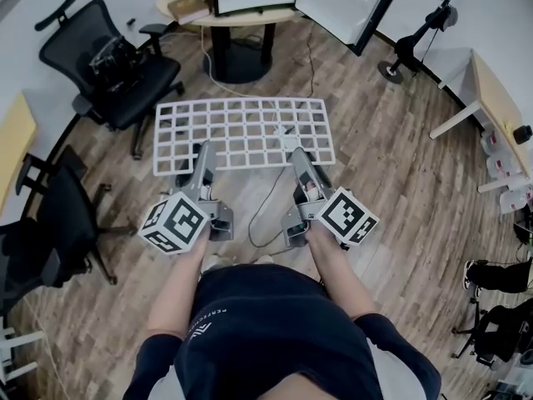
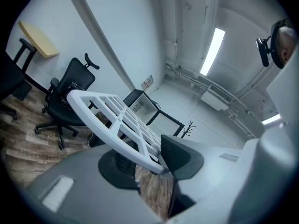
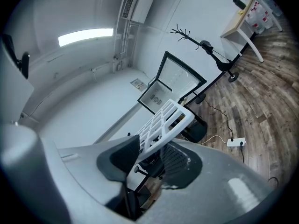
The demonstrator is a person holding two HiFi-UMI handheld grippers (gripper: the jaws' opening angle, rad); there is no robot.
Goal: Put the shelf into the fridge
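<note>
Both grippers are clamped on the near rim of the shelf [image 1: 246, 133]: left gripper [image 1: 201, 151] near the left end, right gripper [image 1: 297, 152] right of centre, each with its pads closed on the rim bar. We carry the shelf roughly flat, in the air, above the wood floor [image 1: 391, 165]. The fridge [image 3: 156, 97] is ahead at the far side with its door [image 3: 180, 76] swung open, well apart from the shelf's far edge. Main risk, as we read it: we only hold one long edge, so the whole grid hangs out past the pads. If either grip is light, the far edge sags or the rim pivots between the pads. If the hands don't move together, the shelf racks and can pop out of one gripper. At the fridge, a far corner could catch the frame or the open door if we come in skewed. A cable [image 1: 265, 207] also lies on the floor at our feet, a trip hazard.
</note>
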